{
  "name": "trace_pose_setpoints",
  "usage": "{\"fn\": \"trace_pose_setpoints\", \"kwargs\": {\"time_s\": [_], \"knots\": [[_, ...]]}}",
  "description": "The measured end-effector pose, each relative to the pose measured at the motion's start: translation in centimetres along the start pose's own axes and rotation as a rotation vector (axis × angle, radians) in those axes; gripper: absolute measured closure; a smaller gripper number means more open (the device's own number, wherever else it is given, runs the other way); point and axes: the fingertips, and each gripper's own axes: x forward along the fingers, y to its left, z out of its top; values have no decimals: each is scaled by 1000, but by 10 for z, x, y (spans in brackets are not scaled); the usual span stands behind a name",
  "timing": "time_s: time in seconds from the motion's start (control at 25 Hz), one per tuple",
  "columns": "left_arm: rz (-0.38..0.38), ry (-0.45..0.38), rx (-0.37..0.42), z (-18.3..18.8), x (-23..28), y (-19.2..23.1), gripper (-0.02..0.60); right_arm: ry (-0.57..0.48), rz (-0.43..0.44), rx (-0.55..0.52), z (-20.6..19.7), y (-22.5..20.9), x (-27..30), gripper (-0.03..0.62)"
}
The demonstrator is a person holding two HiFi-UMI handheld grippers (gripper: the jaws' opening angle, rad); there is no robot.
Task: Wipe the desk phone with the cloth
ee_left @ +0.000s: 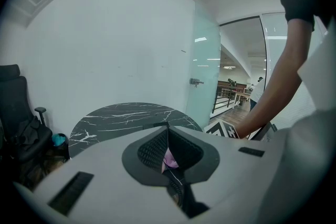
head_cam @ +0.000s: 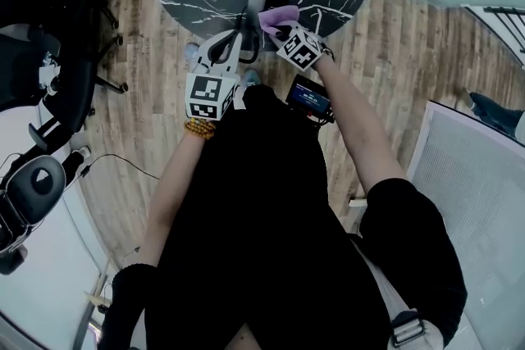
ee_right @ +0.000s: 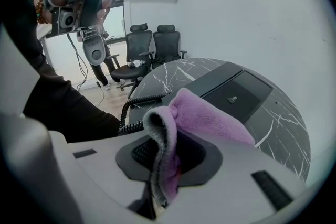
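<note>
Purple cloth (ee_right: 210,118), grey on the back, is pinched in the right gripper (ee_right: 168,140). The jaws are clamped on a fold and the rest flops forward over the tips, so a soft pad leads the way to the phone. Desk phone (ee_right: 239,89) lies flat on the black marble table (ee_right: 283,128), near the edge closest to the person, just beyond the cloth. I can't tell whether cloth and phone are touching. Coiled cord (ee_right: 128,110) trails off the table edge beside the phone.

Left gripper (ee_left: 167,131) has its jaw tips together with nothing clamped. The pink sliver in the gap looks like the cloth seen beyond it. It's held just left of the right one, pointing across the table, likely parked out of the wipe path or ready to steady the phone.

Judgement: approach or start of wiping, with the phone surface not yet visibly covered. Next move needs the cloth pressed flat and dragged across the top. Risk: the light phone slides, or the cord snags.
</note>
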Motion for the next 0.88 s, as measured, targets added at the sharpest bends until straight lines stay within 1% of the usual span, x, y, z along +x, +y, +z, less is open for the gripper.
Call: {"fn": "trace_pose_setpoints", "kwargs": {"time_s": [0.28, 0.4, 0.48, 0.52, 0.6, 0.64, 0.68, 0.72, 0.76, 0.8, 0.88], "knots": [[16, 2, 1, -1, -7, -2, 563, -5, 3, 21, 1, 1, 0, 517], [38, 7, -8, -3, -15, -1, 563, -32, -23, 80, 2, -2, -1, 519], [54, 14, -14, -5, -23, -1, 563, -16, -22, 119, -1, -2, 0, 519], [62, 16, -14, -5, -28, -1, 563, 11, 5, 138, -3, -1, 1, 519], [74, 10, -5, 0, -37, 1, 563, 74, 123, 181, -3, 8, -6, 517], [79, 1, 4, 6, -41, 3, 563, 87, 187, 197, 2, 14, -15, 517], [84, -12, 16, 14, -45, 4, 563, 80, 228, 204, 10, 17, -27, 517], [88, -29, 30, 24, -49, 6, 563, 60, 239, 204, 19, 16, -41, 519], [90, -46, 43, 34, -52, 8, 563, 35, 223, 200, 29, 12, -56, 519], [90, -65, 52, 44, -55, 11, 564, 8, 186, 195, 40, 5, -74, 519], [88, -105, 63, 69, -58, 16, 563, -73, 76, 189, 70, -12, -114, 519]]}}
